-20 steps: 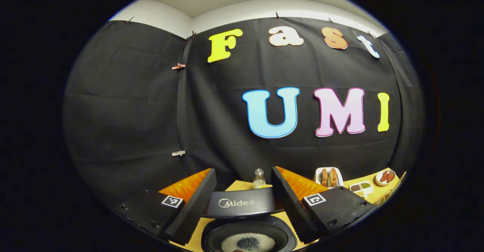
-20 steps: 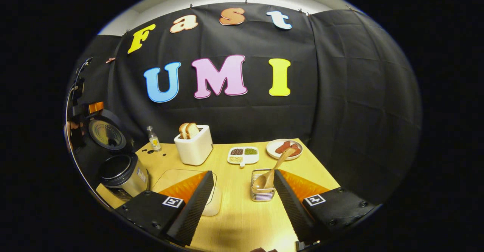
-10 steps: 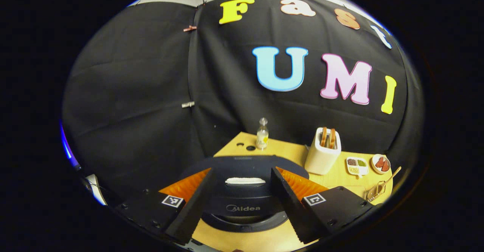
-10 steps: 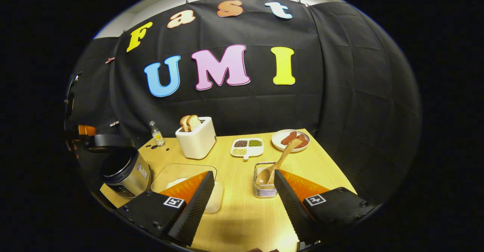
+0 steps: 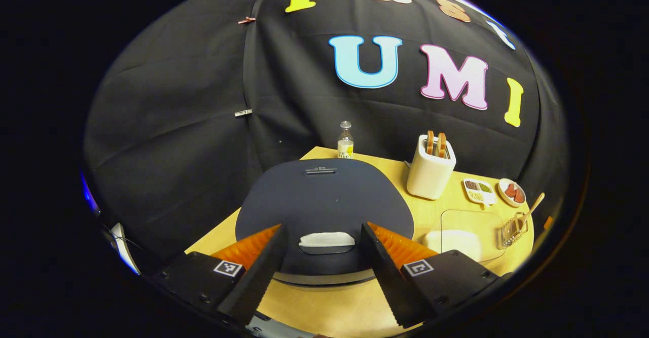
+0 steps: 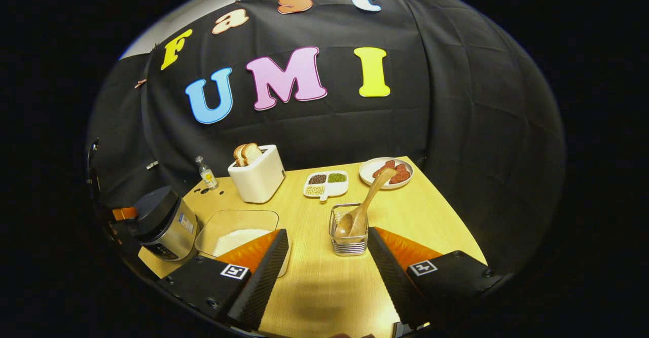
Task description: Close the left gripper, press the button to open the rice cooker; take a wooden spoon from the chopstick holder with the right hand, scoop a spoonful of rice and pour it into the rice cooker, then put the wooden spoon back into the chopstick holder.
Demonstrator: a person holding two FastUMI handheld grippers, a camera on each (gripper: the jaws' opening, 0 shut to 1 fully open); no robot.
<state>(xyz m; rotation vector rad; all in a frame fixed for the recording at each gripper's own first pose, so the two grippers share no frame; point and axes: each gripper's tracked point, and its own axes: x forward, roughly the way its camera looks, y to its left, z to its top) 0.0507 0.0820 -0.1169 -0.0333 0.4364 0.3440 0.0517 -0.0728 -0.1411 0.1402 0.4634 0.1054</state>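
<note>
On the desk [image 6: 324, 287], the rice cooker [image 6: 161, 222] stands at the far left with its lid down, then the rice container [image 6: 234, 231], then the chopstick holder [image 6: 348, 236] with the wooden spoon [image 6: 361, 211] leaning in it. The left tongs [image 5: 321, 272] gape wide before the cooker's button [image 5: 326, 239], gripping nothing. The right tongs [image 6: 327, 277] spread wide and empty above the desk, near the holder.

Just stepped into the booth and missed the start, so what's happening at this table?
A person is working a gripper in each hand at a wooden table. The left gripper hangs open over the rice cooker, its fingers either side of the white button; the lid is down. The right gripper is open, holding nothing, facing the chopstick holder, where the wooden spoon stands. The rice container sits between cooker and holder.
</note>
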